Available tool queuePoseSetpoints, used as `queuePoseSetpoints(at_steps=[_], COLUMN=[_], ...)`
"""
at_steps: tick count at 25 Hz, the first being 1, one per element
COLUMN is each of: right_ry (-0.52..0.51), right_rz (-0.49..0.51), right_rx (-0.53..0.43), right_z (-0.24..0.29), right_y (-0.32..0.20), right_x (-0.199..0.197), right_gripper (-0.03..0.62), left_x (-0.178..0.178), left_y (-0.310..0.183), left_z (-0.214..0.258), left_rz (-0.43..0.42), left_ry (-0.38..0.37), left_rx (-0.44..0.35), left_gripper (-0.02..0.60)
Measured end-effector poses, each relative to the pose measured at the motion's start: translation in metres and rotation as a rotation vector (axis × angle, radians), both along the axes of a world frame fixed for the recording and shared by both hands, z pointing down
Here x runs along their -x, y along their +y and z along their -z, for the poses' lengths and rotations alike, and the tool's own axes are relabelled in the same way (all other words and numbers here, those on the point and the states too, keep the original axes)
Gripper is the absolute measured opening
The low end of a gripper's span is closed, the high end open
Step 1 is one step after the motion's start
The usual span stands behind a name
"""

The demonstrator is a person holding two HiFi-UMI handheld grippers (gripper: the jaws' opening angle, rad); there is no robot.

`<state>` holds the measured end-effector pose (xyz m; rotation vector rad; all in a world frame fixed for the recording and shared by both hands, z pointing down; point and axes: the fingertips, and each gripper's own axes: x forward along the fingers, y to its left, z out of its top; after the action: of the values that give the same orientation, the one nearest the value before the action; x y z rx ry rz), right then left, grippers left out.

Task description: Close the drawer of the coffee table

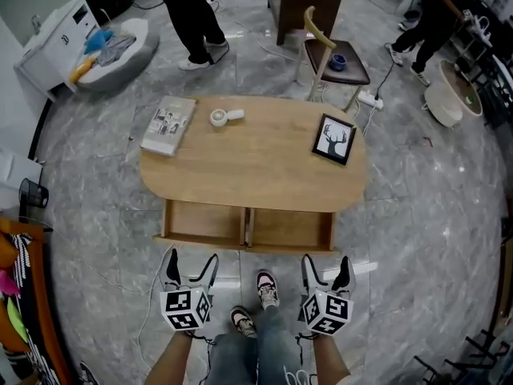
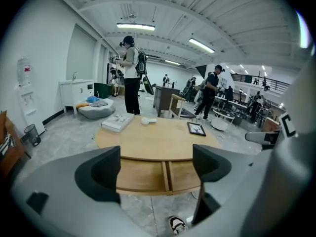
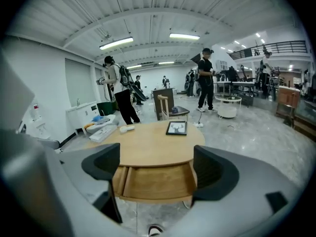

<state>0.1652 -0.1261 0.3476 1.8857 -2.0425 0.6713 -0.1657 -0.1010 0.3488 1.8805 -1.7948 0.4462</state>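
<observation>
A wooden oval coffee table (image 1: 256, 160) stands in front of me with its drawer (image 1: 247, 229) pulled out toward me, two empty compartments showing. The drawer's front edge (image 1: 248, 245) faces my feet. My left gripper (image 1: 191, 268) hangs open a little short of the drawer's left half, nothing between its jaws. Open too, my right gripper (image 1: 328, 273) is held just short of the drawer's right end. The left gripper view shows the open drawer (image 2: 160, 176) between the jaws, and the right gripper view shows the drawer (image 3: 155, 181) the same way.
On the tabletop lie a magazine (image 1: 169, 124), a small white fan (image 1: 225, 117) and a framed deer picture (image 1: 334, 139). A chair (image 1: 330, 55) stands behind the table. People walk at the far side (image 1: 192, 18). My shoes (image 1: 267, 288) are near the drawer front.
</observation>
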Motion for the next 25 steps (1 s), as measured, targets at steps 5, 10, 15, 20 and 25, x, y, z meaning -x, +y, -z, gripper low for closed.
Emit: queuePoseSetpoints(at_steps=[5, 10, 15, 20, 25], right_ry=[0.037, 0.060, 0.108, 0.151, 0.167], right_rz=[0.031, 0.030, 0.063, 0.085, 0.103], right_rx=[0.092, 0.090, 0.113, 0.107, 0.117], right_z=[-0.094, -0.180, -0.249, -0.293, -0.319], right_y=[0.015, 0.019, 0.038, 0.045, 0.043], right_x=[0.008, 0.018, 0.017, 0.014, 0.018], right_gripper=[0.472, 0.476, 0.477, 0.483, 0.486], left_x=[0.003, 0.005, 0.002, 0.004, 0.009], left_y=[0.008, 0.014, 0.032, 0.044, 0.057], left_z=[-0.076, -0.161, -0.223, -0.263, -0.279], left_rz=[0.053, 0.073, 0.052, 0.066, 0.121], left_ry=[-0.013, 0.005, 0.002, -0.007, -0.004], left_rx=[0.031, 0.066, 0.100, 0.122, 0.147], left_gripper=[0.451, 0.451, 0.451, 0.451, 0.451])
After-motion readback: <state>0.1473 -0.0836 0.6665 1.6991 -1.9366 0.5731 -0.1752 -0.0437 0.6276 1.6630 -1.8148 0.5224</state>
